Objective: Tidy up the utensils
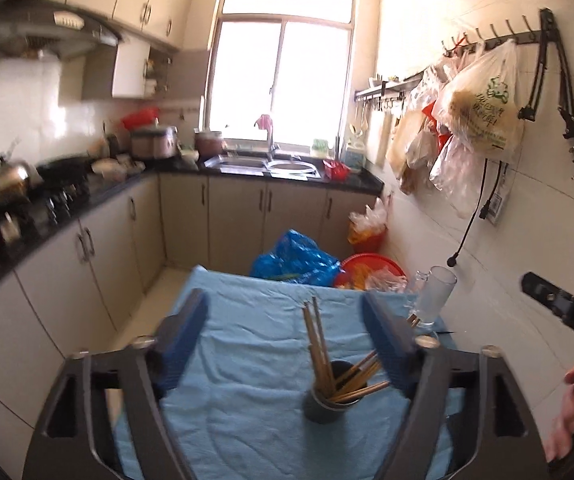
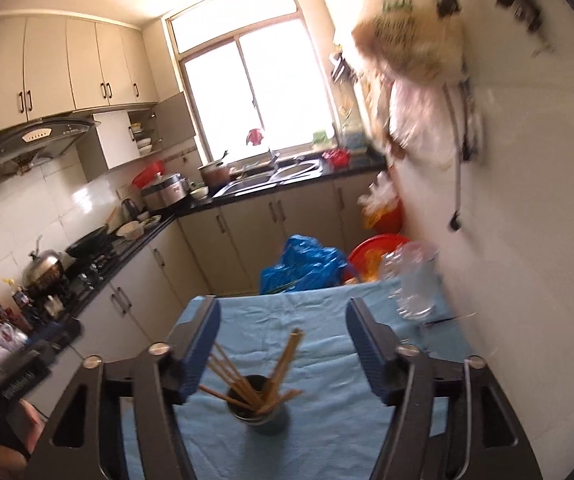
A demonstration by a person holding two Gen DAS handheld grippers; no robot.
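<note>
A dark cup (image 1: 329,400) full of wooden chopsticks (image 1: 319,344) stands on a table under a blue cloth (image 1: 239,344). It also shows in the right wrist view, cup (image 2: 261,412) and chopsticks (image 2: 283,360). A clear glass mug (image 1: 433,296) stands at the table's far right by the wall; it is blurred in the right wrist view (image 2: 415,284). My left gripper (image 1: 287,316) is open and empty, above and behind the cup. My right gripper (image 2: 283,320) is open and empty, above the cup. The right gripper's body (image 1: 563,308) shows at the right edge of the left wrist view.
A blue plastic bag (image 1: 295,258) and red basins (image 1: 371,268) sit on the floor beyond the table. A white wall with hanging bags (image 1: 475,120) runs close on the right. Cabinets and a counter with a stove (image 1: 59,192) run along the left. A sink (image 1: 263,166) is under the window.
</note>
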